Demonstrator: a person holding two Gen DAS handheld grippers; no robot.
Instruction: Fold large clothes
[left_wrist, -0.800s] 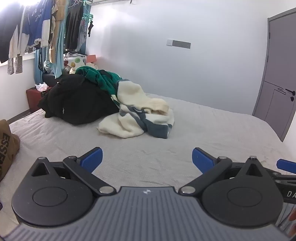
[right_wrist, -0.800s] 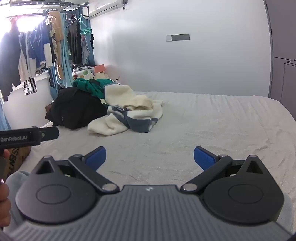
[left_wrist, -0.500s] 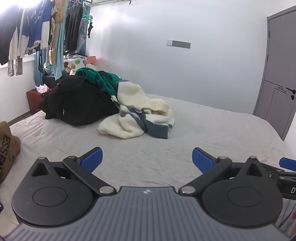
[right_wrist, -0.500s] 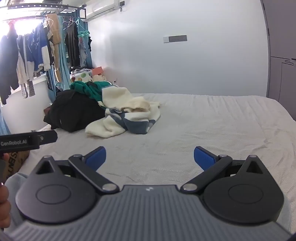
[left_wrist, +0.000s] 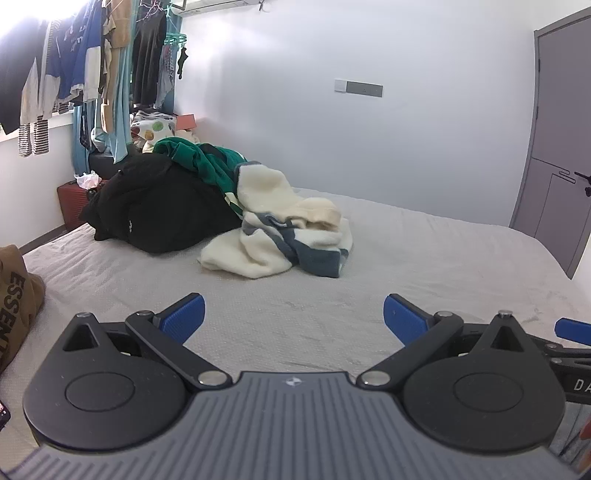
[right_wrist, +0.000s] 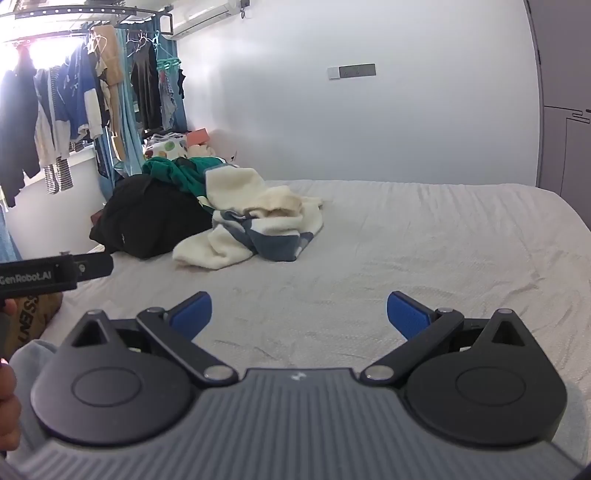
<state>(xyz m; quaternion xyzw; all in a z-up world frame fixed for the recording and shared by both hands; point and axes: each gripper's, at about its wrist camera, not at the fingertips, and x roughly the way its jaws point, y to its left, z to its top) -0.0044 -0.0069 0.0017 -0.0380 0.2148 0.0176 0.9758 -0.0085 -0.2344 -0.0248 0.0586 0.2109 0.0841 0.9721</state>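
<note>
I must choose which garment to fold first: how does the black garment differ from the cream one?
The black garment is plain, bulky and high; the cream garment has dark blue patches and lies lower, spreading toward the camera. A green garment lies on the black one. Both are crumpled on the bed, touching.

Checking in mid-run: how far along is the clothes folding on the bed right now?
Done: nothing looks folded. The cream and blue fleece, the green garment and the black garment lie heaped on the bed. In hand: nothing; the left tool and right tool hover open and empty over bare sheet. Left: pick a garment from the pile, spread it, fold it, then the others.
</note>
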